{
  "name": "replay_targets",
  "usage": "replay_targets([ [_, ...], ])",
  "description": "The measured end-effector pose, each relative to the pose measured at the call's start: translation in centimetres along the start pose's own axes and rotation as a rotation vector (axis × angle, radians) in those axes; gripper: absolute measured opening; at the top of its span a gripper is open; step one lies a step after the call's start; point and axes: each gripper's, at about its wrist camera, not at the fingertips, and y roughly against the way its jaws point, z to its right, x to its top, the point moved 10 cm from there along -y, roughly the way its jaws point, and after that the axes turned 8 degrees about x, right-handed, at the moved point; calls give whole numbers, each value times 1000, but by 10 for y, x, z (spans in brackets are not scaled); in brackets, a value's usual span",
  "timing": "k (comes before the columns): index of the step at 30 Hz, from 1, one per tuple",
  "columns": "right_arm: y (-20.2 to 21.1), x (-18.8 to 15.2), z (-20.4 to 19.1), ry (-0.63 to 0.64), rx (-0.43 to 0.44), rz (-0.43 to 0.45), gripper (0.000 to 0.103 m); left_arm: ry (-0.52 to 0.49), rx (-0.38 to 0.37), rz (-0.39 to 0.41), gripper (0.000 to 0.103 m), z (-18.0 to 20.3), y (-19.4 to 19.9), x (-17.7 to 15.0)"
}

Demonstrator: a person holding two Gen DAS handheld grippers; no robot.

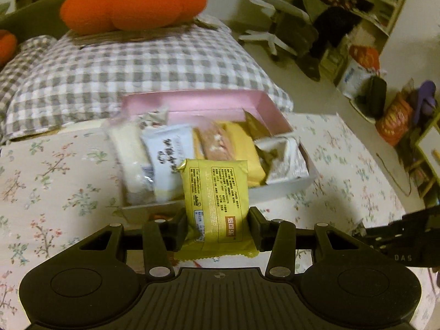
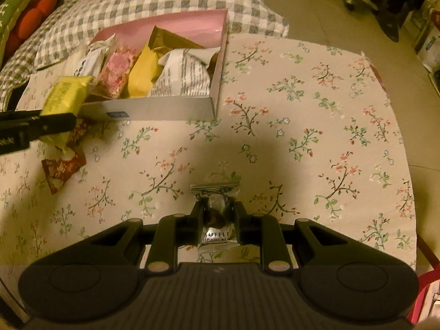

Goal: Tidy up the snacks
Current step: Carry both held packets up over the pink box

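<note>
My left gripper (image 1: 217, 227) is shut on a yellow snack packet (image 1: 216, 200), held upright just in front of the pink-lined box (image 1: 192, 104). That box (image 2: 165, 108) holds several wrapped snacks, white, pink and yellow. In the right wrist view the same yellow packet (image 2: 66, 96) hangs at the box's near left corner, with the left gripper's black finger (image 2: 52, 122) across it. My right gripper (image 2: 217, 214) is shut on a small silver truffle chocolate wrapper (image 2: 216, 220) over the floral tablecloth (image 2: 302, 110).
A red snack packet (image 2: 62, 169) lies on the cloth to the left, below the held yellow one. A checked quilt (image 1: 123, 68) with an orange cushion (image 1: 132, 2) lies behind the box. A white swivel chair (image 1: 272, 13) and cluttered shelves (image 1: 385, 63) stand beyond the table.
</note>
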Motion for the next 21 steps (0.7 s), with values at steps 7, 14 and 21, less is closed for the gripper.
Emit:
replay_targets([
  [7,5,8,-3,-13,15,41,20,109,4,54,43,-30,15,21],
  [14,6,16,-2,-31,12,70,20,187,81,72,43,-63,12,29],
  [21,6,26,-6,-42,16,100,20,196,100,90,43,-69,10,35],
])
